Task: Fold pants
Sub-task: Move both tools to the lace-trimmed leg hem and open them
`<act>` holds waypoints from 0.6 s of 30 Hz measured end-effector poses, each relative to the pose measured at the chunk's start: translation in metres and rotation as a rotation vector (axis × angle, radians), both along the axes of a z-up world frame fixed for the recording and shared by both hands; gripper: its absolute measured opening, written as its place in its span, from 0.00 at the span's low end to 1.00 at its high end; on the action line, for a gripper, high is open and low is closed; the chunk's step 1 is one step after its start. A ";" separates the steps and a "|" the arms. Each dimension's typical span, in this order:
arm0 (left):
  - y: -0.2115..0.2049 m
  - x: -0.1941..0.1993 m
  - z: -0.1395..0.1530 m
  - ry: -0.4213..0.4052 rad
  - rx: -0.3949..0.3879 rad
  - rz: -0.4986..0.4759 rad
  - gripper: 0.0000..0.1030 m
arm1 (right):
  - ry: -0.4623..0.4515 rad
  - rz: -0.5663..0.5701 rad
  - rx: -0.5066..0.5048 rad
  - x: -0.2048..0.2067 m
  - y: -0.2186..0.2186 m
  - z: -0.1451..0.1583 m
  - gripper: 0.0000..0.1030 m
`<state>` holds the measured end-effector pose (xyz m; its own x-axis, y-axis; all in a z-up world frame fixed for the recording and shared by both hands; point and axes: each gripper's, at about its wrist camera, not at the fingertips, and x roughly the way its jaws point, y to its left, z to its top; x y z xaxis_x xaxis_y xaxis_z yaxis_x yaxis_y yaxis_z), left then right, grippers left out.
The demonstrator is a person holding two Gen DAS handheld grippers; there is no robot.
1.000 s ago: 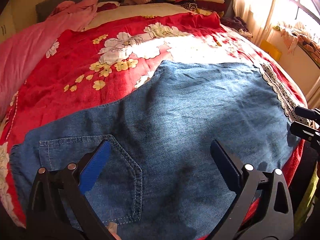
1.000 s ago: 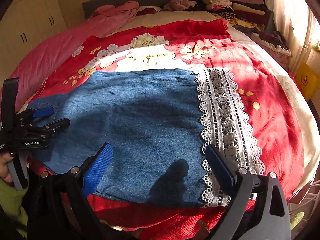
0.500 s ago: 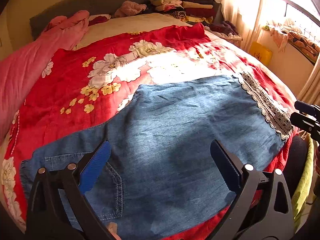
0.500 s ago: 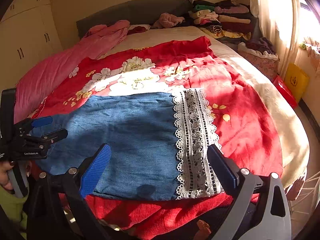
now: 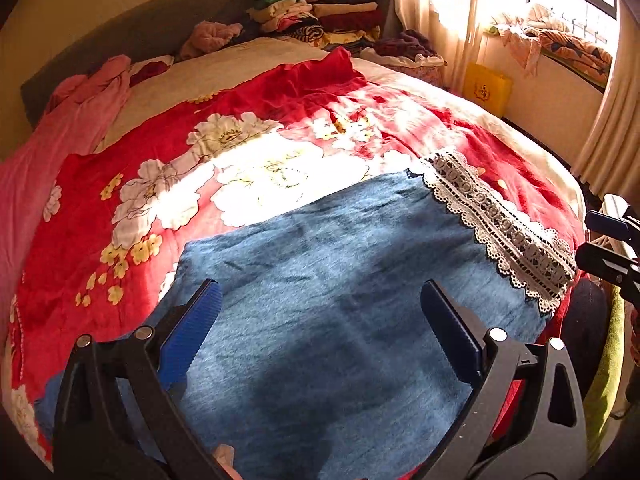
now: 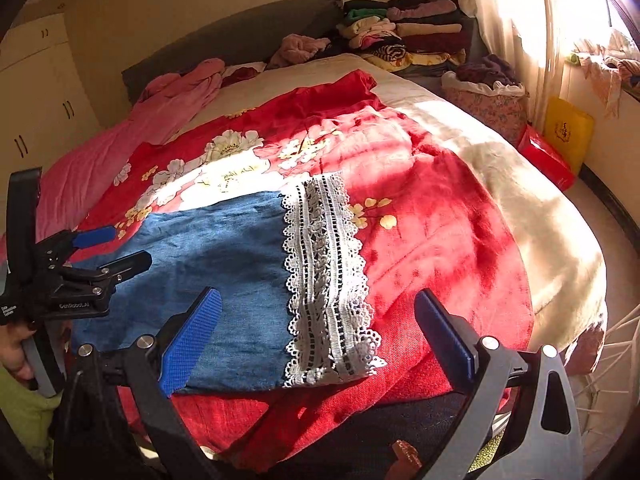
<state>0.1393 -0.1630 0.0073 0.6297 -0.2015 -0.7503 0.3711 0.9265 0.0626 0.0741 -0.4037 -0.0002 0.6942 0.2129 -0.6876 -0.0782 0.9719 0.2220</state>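
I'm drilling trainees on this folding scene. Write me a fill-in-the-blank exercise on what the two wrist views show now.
1. The denim pants lie flat on a ____ floral blanket.
2. The hem of the pants carries a band of white ____.
3. The left gripper and the right gripper both have their jaws ____, gripping nothing.
4. The pads on the gripper fingers are ____ in colour.

Missing words: red; lace; open; blue

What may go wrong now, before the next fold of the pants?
1. The pants lie near the bed's front edge; a pull might drag them off.
2. The lace hem is openwork, so a claw tip could snag it.
3. The red blanket underneath is loose and may get pinched with the denim.
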 end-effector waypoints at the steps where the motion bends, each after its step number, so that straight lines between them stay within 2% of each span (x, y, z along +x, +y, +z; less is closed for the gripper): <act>1: -0.005 0.003 0.000 0.002 0.002 -0.010 0.91 | 0.003 -0.005 0.003 0.000 -0.002 -0.001 0.94; 7: -0.036 0.031 -0.002 0.020 0.021 -0.079 0.91 | 0.018 -0.019 0.020 0.000 -0.010 -0.009 0.94; 11: -0.056 0.053 -0.007 0.064 0.028 -0.134 0.91 | 0.034 -0.009 0.035 0.002 -0.009 -0.015 0.94; 18: -0.082 0.085 -0.011 0.071 0.037 -0.209 0.91 | 0.059 0.007 0.049 0.007 -0.002 -0.025 0.94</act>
<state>0.2240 -0.2453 -0.0041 0.5225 -0.2936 -0.8005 0.5598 0.8263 0.0623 0.0808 -0.4060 -0.0251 0.6513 0.2523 -0.7157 -0.0709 0.9592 0.2736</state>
